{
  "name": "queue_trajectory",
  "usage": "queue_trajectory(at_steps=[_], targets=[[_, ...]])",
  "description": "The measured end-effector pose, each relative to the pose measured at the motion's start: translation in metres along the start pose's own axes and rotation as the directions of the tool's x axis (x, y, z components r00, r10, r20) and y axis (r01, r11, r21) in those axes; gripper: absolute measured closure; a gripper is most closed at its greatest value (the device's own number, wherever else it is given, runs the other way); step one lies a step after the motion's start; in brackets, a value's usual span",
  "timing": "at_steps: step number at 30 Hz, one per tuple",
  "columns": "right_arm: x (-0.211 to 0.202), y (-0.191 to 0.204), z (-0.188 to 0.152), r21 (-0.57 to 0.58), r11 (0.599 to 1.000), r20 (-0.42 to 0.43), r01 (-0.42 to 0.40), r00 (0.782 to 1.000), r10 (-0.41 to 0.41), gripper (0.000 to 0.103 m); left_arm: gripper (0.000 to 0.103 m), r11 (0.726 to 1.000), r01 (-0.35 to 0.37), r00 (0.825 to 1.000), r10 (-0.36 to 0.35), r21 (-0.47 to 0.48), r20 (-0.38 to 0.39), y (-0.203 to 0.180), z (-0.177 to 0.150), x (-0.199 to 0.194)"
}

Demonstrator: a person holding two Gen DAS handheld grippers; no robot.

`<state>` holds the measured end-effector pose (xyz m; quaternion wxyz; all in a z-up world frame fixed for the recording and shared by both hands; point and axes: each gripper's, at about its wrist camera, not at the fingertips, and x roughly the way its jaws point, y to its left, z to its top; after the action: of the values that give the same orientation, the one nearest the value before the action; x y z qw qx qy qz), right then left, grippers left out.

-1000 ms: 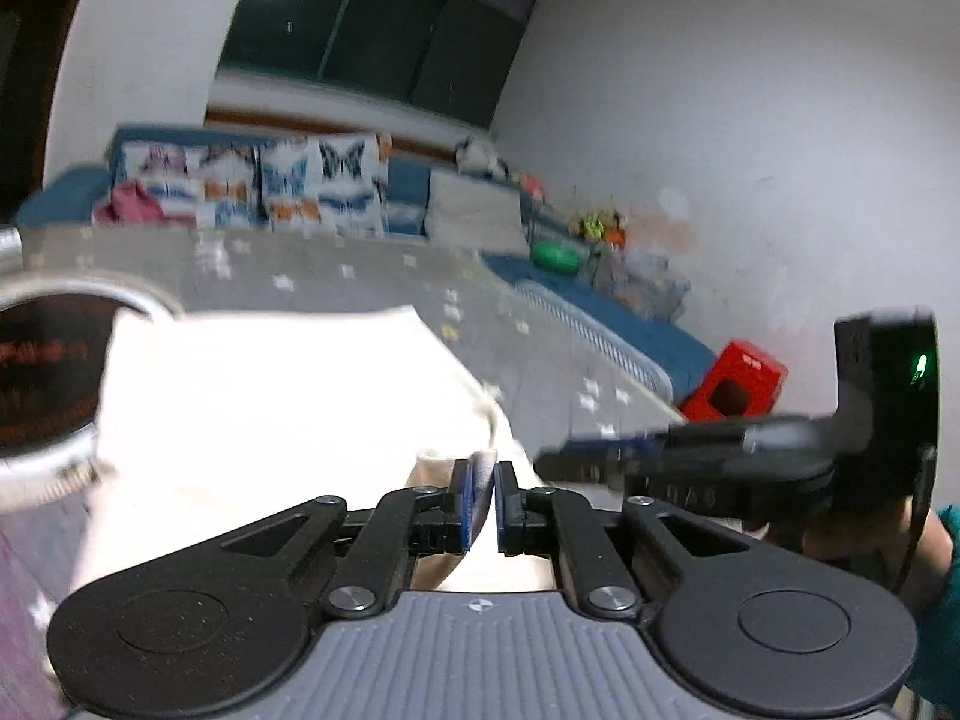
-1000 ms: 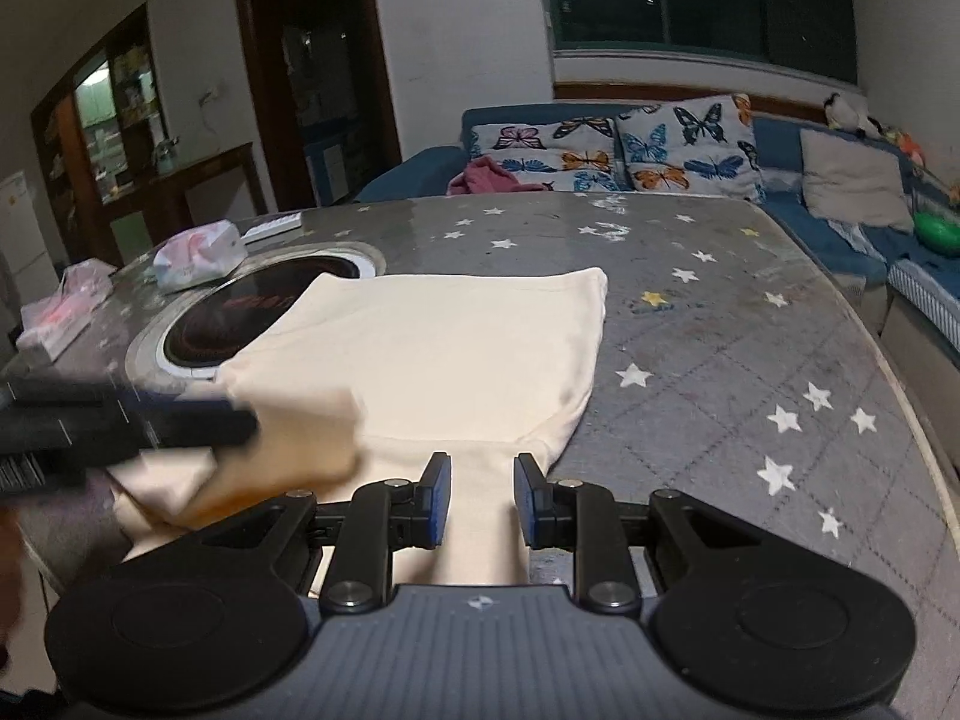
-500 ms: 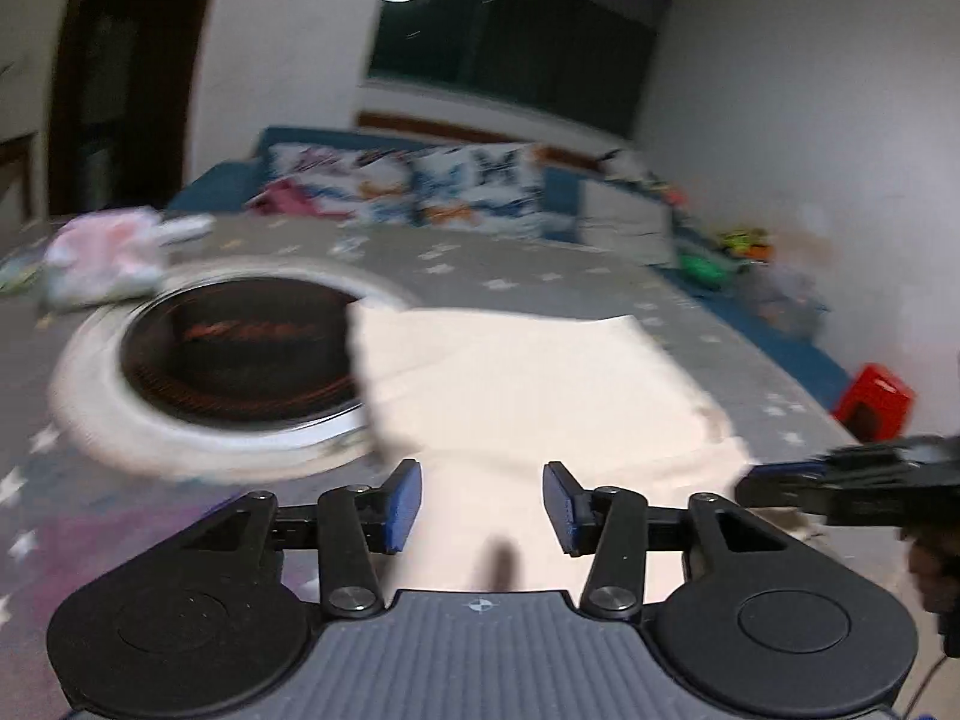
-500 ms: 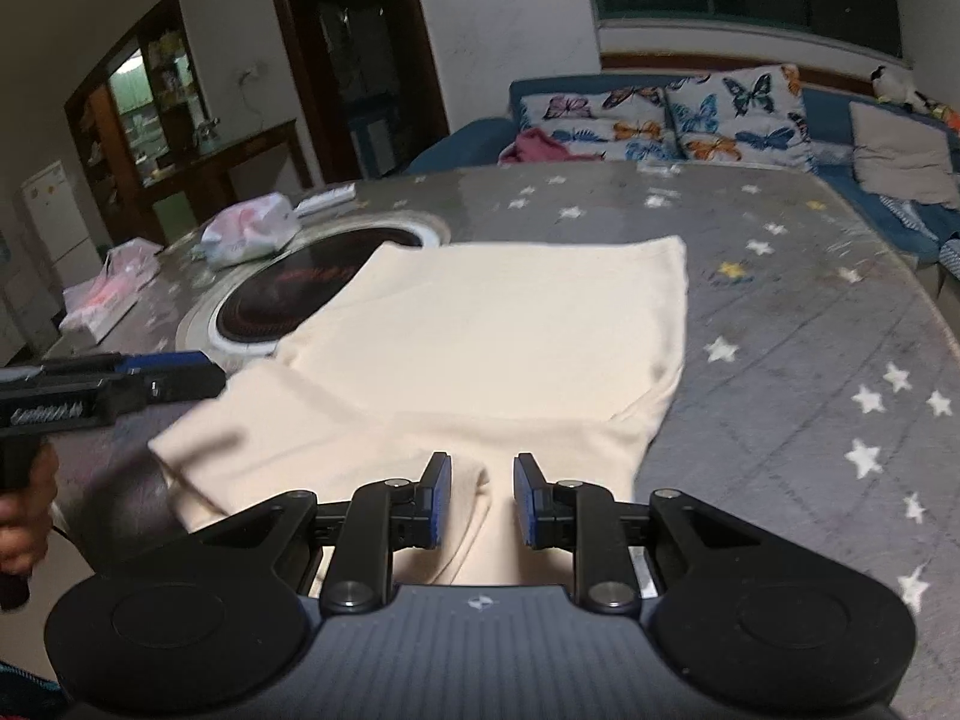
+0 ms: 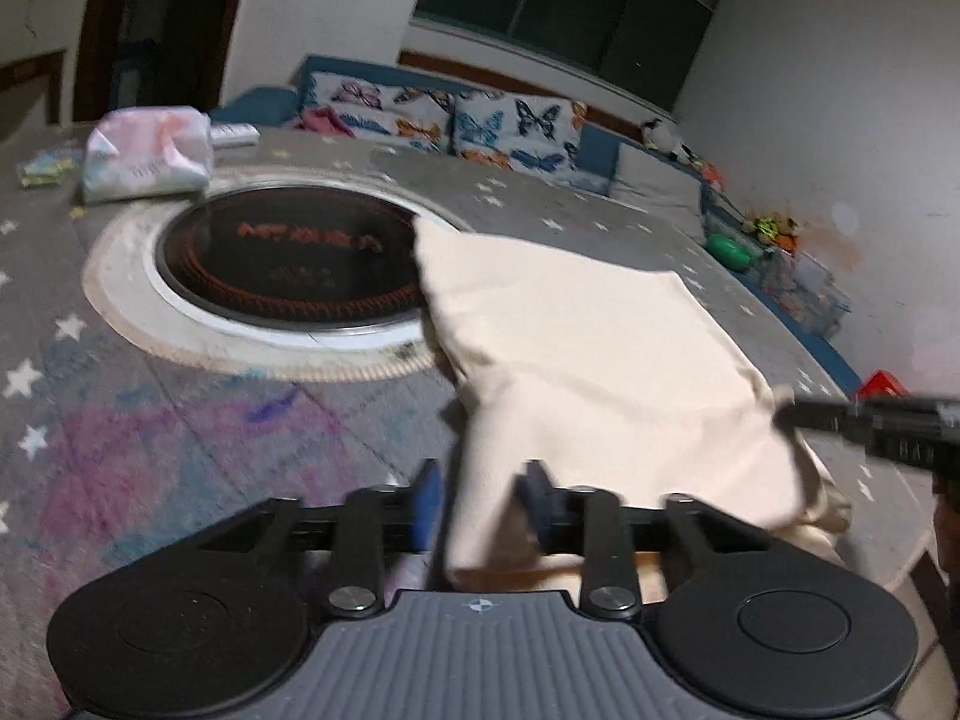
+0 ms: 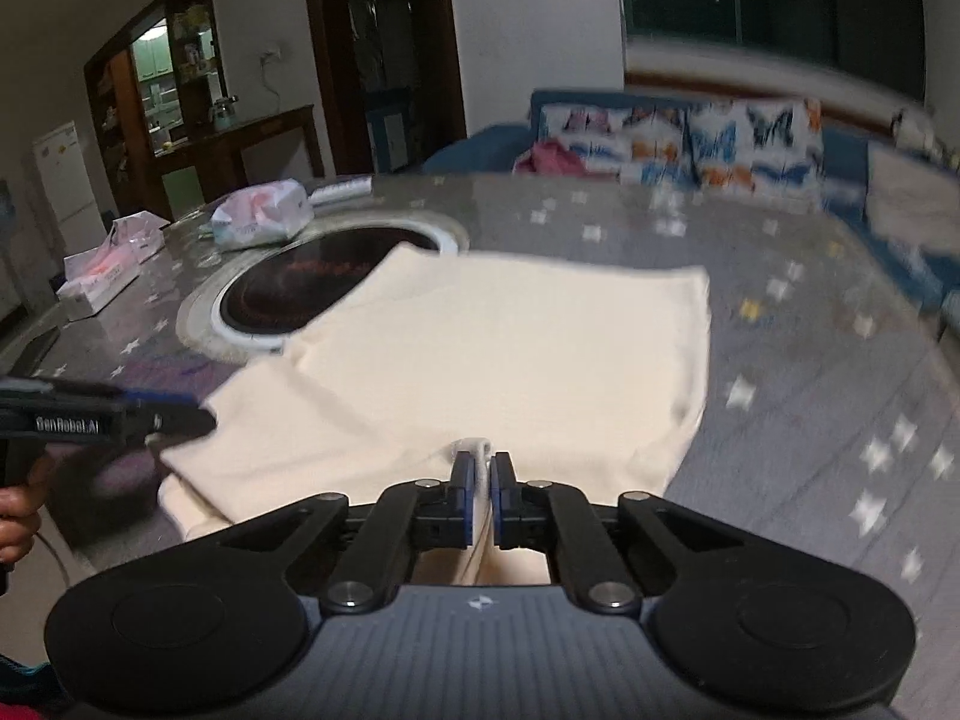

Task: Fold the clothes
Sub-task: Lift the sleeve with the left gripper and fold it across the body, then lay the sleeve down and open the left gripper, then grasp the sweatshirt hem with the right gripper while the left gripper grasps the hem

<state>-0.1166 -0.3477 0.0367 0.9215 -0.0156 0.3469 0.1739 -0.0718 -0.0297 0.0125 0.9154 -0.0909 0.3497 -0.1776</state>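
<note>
A cream garment (image 5: 588, 348) lies folded flat on the grey star-patterned table (image 5: 180, 420), its far corner over the round black hob (image 5: 288, 264). My left gripper (image 5: 483, 504) is open at the near left corner, and the cloth's edge hangs between its two fingers. In the right wrist view the garment (image 6: 510, 348) spreads ahead, and my right gripper (image 6: 480, 495) is shut on a pinch of its near edge. The left gripper (image 6: 192, 420) shows there at the cloth's left corner, held by a hand. The right gripper (image 5: 792, 414) touches the cloth's right edge in the left wrist view.
A pink-and-white tissue pack (image 5: 147, 153) and a remote (image 5: 231, 132) lie beyond the hob. A tissue box (image 6: 102, 276) sits at the table's far left edge. A blue sofa with butterfly cushions (image 5: 456, 114) stands behind the table. Bare tabletop (image 6: 810, 360) stretches right of the garment.
My left gripper let go of the cloth, opened and swung left; its fingers now straddle the near left corner. My right gripper went from open to shut on the near edge.
</note>
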Motion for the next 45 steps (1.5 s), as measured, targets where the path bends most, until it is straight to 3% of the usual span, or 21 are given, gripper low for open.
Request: queue_trajectory(at_steps=[10,17,23,26,34,39,45], targets=[[0.007,-0.009,0.000,-0.006,0.997,-0.016,0.082,0.997,-0.082,0.094,0.082,0.999,-0.023,1.000,0.022,0.029,0.008,-0.001,0.012,-0.012],[-0.005,0.001,0.004,-0.050,0.998,0.051,0.038,0.998,-0.036,0.094,0.082,0.998,0.047,0.998,-0.049,0.049,0.043,-0.015,0.038,0.007],[0.010,0.008,-0.006,-0.081,0.997,-0.005,0.010,1.000,-0.011,0.094,0.083,0.997,0.011,1.000,-0.011,0.078,0.005,-0.017,0.040,0.040],[0.008,0.005,-0.009,-0.084,0.996,-0.028,0.013,0.999,-0.015,0.093,0.083,0.997,0.006,1.000,-0.007,0.081,0.013,-0.013,0.038,0.037],[0.009,0.017,0.008,-0.128,0.992,0.027,-0.012,1.000,0.016,0.093,0.082,0.993,-0.025,0.999,0.022,0.116,0.025,-0.021,0.042,0.037],[0.030,0.022,0.004,-0.161,0.987,-0.021,-0.020,1.000,0.017,0.093,0.078,0.987,-0.055,0.998,0.053,0.149,0.021,-0.020,0.040,0.037],[0.008,0.018,-0.003,-0.170,0.985,-0.030,-0.032,0.999,0.027,0.090,0.073,0.978,0.016,1.000,-0.020,0.208,0.018,-0.029,0.029,0.010]])
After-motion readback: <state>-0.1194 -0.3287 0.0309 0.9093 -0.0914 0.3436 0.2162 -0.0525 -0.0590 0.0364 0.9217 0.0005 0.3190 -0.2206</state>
